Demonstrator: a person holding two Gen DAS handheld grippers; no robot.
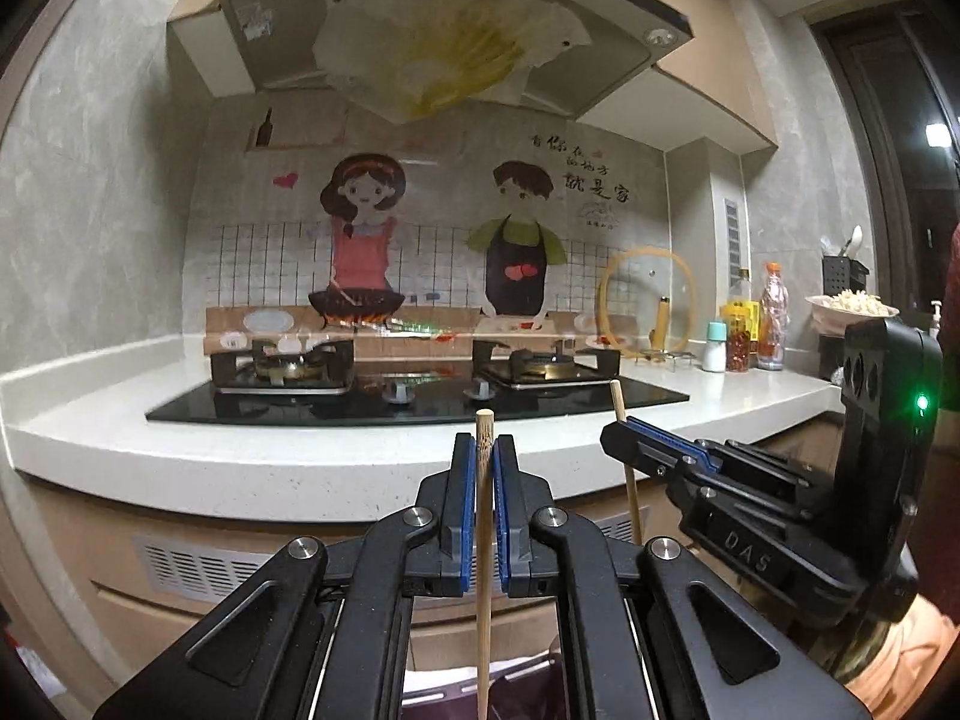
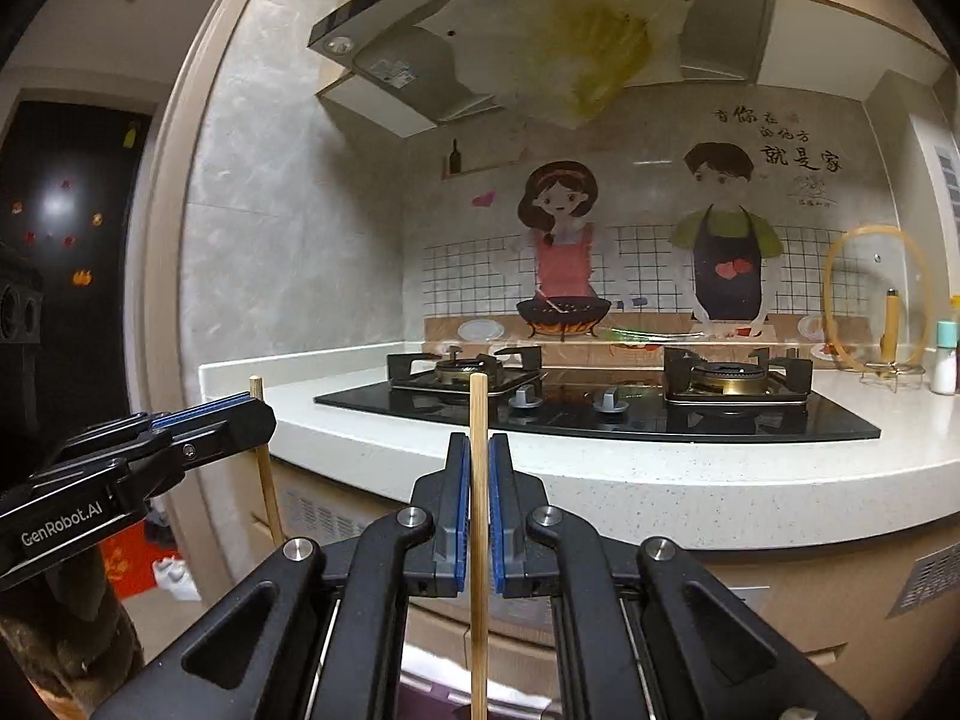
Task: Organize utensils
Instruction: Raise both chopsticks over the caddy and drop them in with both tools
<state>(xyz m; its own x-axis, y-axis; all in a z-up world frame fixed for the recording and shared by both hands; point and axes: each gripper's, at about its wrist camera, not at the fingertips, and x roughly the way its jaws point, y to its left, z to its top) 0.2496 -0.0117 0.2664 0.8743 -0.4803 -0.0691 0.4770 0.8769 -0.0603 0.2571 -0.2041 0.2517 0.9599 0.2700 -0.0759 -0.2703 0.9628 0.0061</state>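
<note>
Both chopsticks lifted, neither put away yet.
The left tool [image 1: 485, 468] clamps one chopstick [image 1: 483, 540], the right tool [image 2: 478, 474] the other chopstick [image 2: 478, 510], before the counter's [image 1: 300, 456] front edge; a holder [image 1: 843, 273] stands at its far right.

Chopstick [image 1: 483, 570] lower ends below frame

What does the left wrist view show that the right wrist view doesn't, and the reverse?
Only the left wrist view shows the black utensil holder, the white bowl of food and the condiment bottles at the counter's right end. Only the right wrist view shows the dark doorway at left and the red floor mat. Both show the gas stove, the glass lid, and each hand-held gripper, left and right, shut on an upright chopstick.
</note>
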